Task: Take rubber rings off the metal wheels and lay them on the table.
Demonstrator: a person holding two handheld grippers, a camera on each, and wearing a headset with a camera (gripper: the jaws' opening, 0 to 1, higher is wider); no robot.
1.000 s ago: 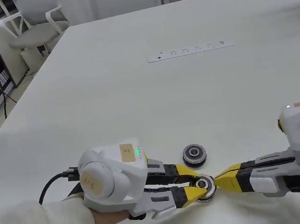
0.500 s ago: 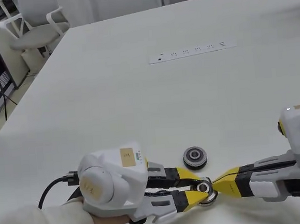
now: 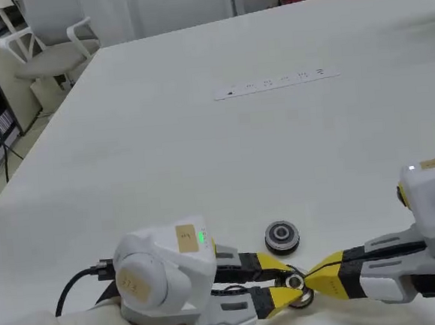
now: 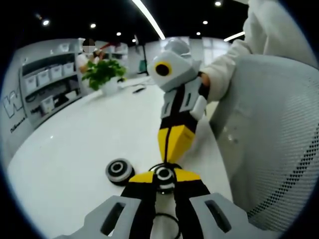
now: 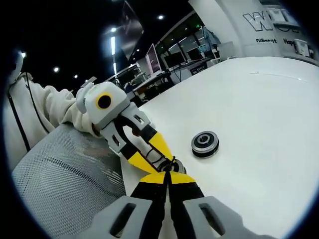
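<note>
A metal wheel (image 3: 295,282) with a thin black rubber ring (image 5: 167,162) is gripped between the left gripper (image 4: 164,175) fingers, near the surface (image 3: 201,149) edge. The right gripper (image 5: 170,178) fingers are closed, pinching this ring.

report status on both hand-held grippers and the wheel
Left hand-held gripper shut on metal wheel. Right hand-held gripper pinching its rubber ring, not off yet. Second wheel lies apart, not blocking.

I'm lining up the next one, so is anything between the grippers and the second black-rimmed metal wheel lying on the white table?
Nothing visible does. The black-rimmed metal wheel lies on bare white table, just beyond where the left gripper, shut on the other metal wheel, meets the right gripper.
</note>
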